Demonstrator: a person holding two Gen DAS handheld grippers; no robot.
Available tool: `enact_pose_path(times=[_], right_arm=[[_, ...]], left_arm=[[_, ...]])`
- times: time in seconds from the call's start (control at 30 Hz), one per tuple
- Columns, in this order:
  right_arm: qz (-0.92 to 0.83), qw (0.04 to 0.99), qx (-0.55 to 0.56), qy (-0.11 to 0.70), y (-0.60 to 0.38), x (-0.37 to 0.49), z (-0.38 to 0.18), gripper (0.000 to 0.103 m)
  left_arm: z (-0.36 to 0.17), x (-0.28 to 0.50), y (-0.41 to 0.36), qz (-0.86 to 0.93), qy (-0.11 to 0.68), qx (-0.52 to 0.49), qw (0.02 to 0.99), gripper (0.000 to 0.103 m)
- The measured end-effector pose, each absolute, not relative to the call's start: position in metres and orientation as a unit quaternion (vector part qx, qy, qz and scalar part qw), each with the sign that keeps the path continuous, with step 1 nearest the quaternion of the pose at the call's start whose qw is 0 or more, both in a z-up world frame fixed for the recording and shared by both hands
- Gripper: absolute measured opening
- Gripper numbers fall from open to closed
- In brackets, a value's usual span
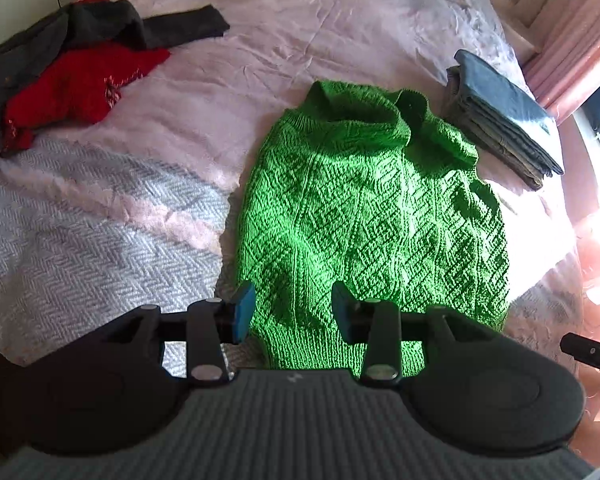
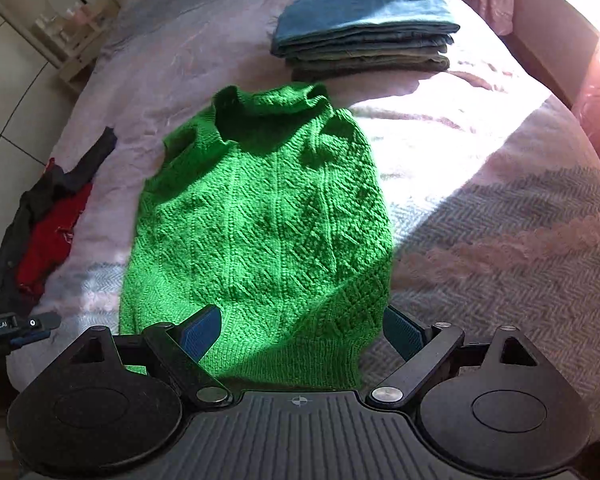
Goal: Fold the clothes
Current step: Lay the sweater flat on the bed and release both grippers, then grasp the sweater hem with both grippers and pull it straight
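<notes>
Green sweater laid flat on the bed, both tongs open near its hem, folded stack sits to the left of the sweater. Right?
Not quite: the folded stack sits to the right of the green sweater, beyond its collar, as the left wrist view shows. On the left lies the unfolded red and dark pile. The rest holds: sweater flat on the bed, left tongs and right tongs open near the hem.

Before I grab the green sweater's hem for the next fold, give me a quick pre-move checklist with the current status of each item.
1. Left hand-held gripper open, holding nothing: ok.
2. Right hand-held gripper open, holding nothing: ok.
3. Green sweater lies flat, hem nearest both grippers: ok.
4. Sleeves folded in: cannot tell; neither shows at the sides.
5. Bed bare beyond the collar: ok.
6. Folded stack and unfolded pile apart from the sweater: ok.
</notes>
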State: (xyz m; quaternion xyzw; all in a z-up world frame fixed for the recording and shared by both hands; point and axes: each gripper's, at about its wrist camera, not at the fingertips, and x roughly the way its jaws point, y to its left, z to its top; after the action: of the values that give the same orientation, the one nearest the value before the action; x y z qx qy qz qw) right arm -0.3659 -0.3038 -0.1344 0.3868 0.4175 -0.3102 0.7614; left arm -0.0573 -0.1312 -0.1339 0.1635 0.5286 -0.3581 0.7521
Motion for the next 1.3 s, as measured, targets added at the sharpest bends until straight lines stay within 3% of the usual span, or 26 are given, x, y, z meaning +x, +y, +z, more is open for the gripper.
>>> enact_pose_path(times=[0.13,0.77,1.1,1.3], right_arm=[[-0.306,0.768,0.358,0.434,-0.297,-0.363,-0.131,0.09],[-0.296,0.751,0.368,0.461,-0.271,-0.386,-0.153,0.09],[-0.322,0.73,0.385,0.464,-0.273,-0.408,-0.185,0.09],[-0.326,0.729,0.404,0.447,-0.283,-0.425,-0.224,0.09]], left_arm=[[-0.119,-0.075,-0.126,-0.359,0.495,0.192,0.768,0.042],[-0.122,-0.11,-0.113,-0.36,0.489,0.242,0.757,0.043],[-0.17,-0.076,-0.094,-0.35,0.534,0.21,0.74,0.043],[-0.218,-0.042,-0.078,-0.346,0.574,0.134,0.73,0.042]])
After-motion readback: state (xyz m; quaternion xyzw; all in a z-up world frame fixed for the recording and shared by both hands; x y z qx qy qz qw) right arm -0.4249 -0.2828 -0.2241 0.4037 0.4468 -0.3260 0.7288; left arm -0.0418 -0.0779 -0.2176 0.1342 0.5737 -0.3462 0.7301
